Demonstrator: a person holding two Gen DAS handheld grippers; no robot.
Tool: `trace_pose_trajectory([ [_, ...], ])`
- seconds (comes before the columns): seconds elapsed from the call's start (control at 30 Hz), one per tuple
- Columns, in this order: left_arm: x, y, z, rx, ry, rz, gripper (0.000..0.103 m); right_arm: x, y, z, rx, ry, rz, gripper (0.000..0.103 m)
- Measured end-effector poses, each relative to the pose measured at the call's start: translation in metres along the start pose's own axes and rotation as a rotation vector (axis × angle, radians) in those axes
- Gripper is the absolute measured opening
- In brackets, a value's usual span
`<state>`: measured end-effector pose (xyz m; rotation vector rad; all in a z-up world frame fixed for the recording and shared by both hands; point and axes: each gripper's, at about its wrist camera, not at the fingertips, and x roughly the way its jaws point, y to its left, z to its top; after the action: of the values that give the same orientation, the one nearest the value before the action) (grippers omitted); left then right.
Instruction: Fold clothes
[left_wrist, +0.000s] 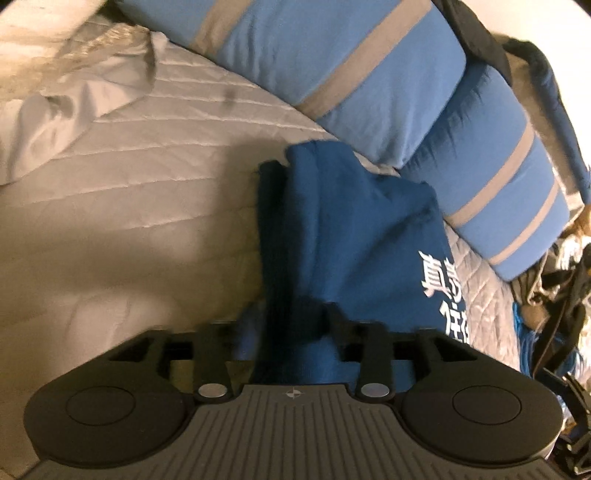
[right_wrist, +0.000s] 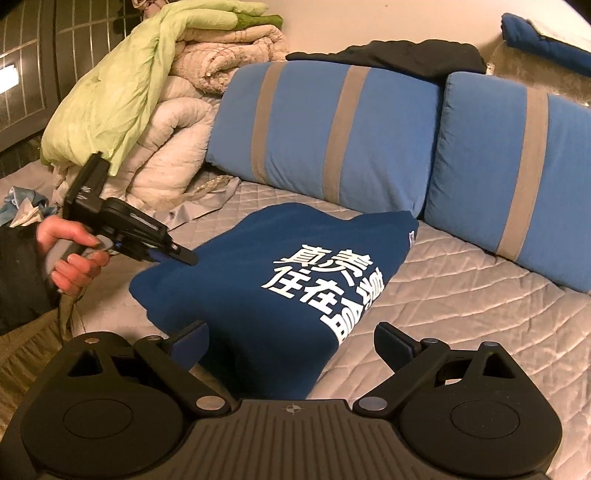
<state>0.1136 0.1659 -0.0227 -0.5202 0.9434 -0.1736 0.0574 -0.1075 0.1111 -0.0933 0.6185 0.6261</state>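
Blue shirt (right_wrist: 280, 280) lies folded on the bed (right_wrist: 461, 288); left hand-held gripper (left_wrist: 291, 325) apart around its nine o'clock edge; right hand-held gripper (right_wrist: 291, 339) apart; only tidying left, I'd say.

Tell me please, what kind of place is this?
Probably a bedroom: a quilted bed cover, two blue pillows with grey stripes, and rolled duvets piled beside them.

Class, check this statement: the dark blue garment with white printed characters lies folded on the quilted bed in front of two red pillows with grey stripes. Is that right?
Not quite. The pillows are blue with grey stripes, not red, as the right wrist view shows. The rest stands: the dark blue garment with white printed characters lies folded on the quilted bed in front of them.
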Motion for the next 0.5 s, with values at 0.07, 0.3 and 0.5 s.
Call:
trace_pose_trajectory([
  [0.07, -0.004, 0.006, -0.002, -0.012, 0.008, -0.039, 0.072, 0.003, -0.005, 0.000, 0.014, 0.006, -0.014, 0.096],
  [0.3, 0.008, 0.022, -0.017, -0.024, 0.133, -0.167, 0.080, 0.015, -0.013, -0.004, 0.064, 0.030, -0.031, 0.096],
  [0.5, 0.028, 0.040, -0.027, -0.078, 0.182, -0.234, 0.080, 0.023, -0.010, -0.006, 0.057, 0.052, -0.031, 0.096],
])
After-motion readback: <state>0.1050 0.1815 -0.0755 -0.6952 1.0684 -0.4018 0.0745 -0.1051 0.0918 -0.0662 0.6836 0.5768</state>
